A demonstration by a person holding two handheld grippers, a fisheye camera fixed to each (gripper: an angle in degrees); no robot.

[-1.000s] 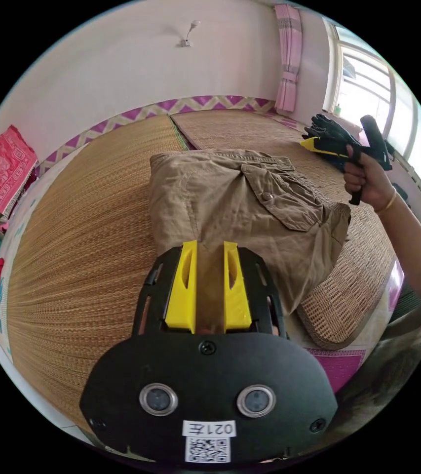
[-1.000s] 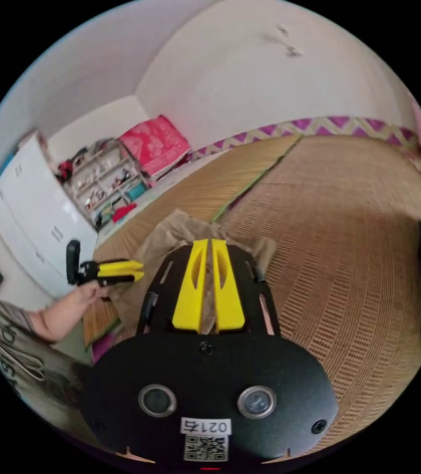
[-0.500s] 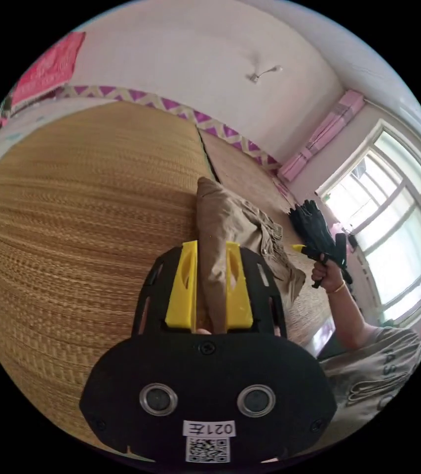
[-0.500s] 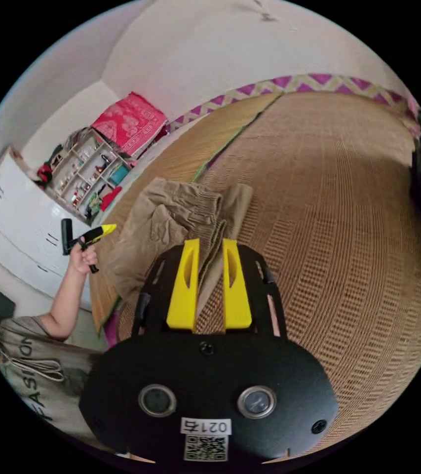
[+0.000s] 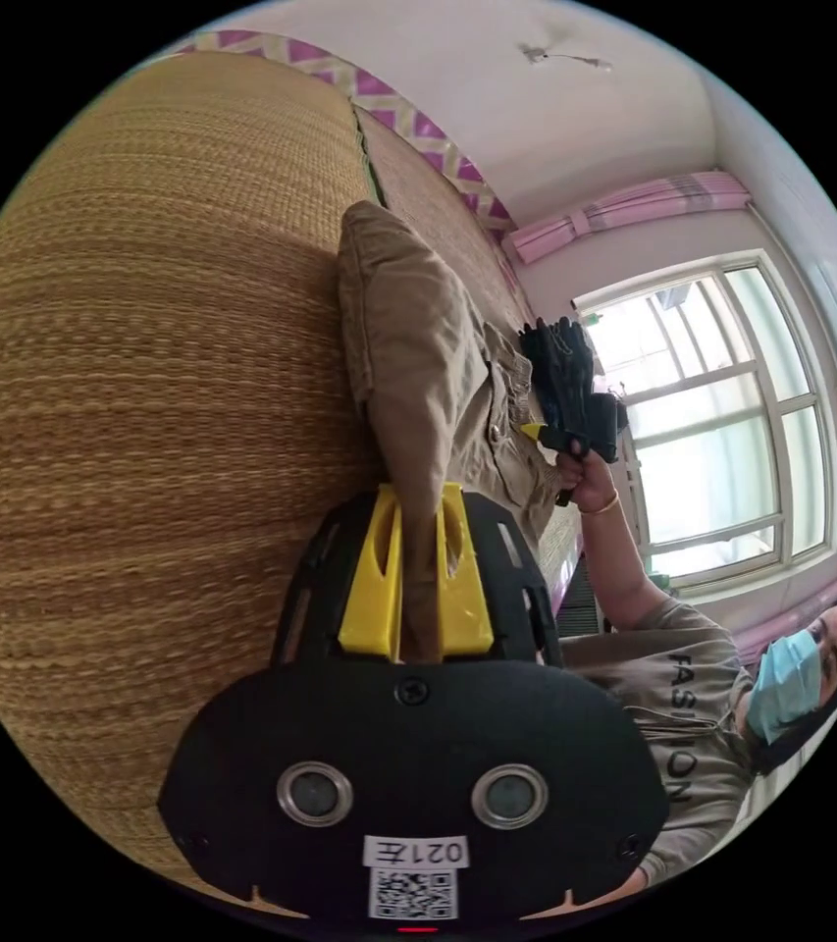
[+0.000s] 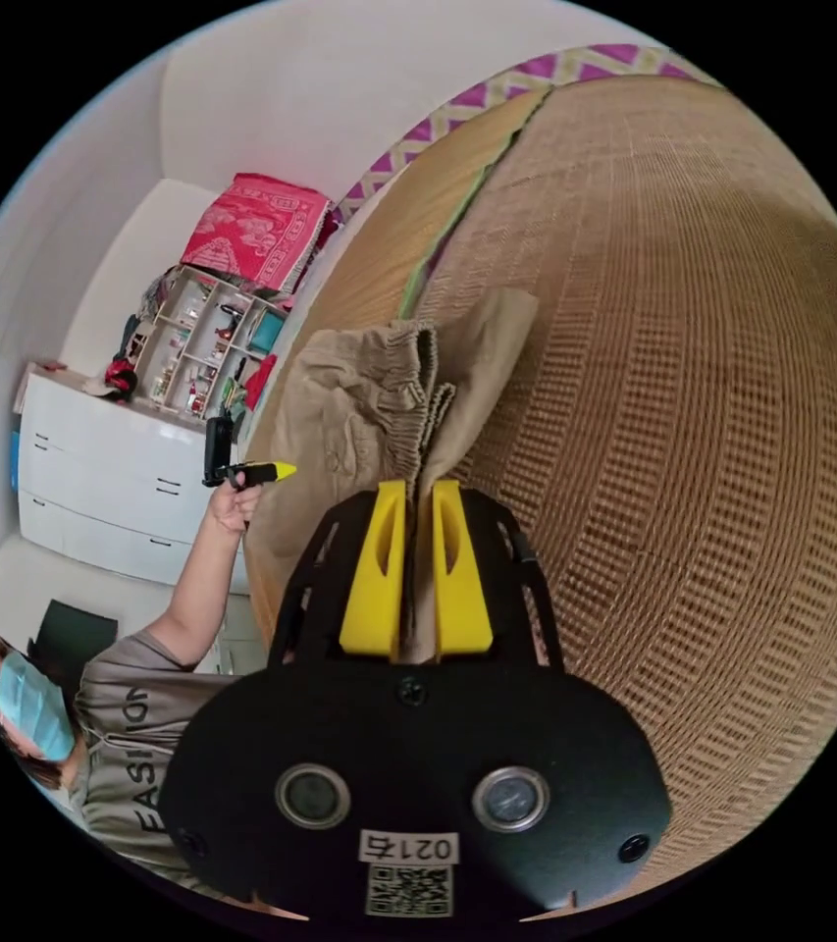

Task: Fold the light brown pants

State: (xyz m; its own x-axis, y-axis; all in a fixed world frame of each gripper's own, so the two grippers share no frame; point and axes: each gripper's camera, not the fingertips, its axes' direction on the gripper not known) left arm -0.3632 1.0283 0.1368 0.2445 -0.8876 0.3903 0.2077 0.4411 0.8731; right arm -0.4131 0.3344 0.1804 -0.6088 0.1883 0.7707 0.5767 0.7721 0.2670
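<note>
Both tongs — left (image 5: 416, 579) and right (image 6: 416, 574) — clamp edges of the light brown pants (image 5: 418, 363); broad bare woven mat (image 6: 693, 392) lies beside them.

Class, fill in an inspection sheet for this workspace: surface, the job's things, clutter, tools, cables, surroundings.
Surface: woven straw mat, bare beside the garment.
Job's things: light brown pants, bunched and lifted off the mat.
Clutter: dark glove-like item beyond the pants.
Tools: left tool shut on the pants; right tool shut on the pants near the waistband.
Cables: nothing seen.
Surroundings: window, pink curtain, white drawers, cluttered shelf.
</note>
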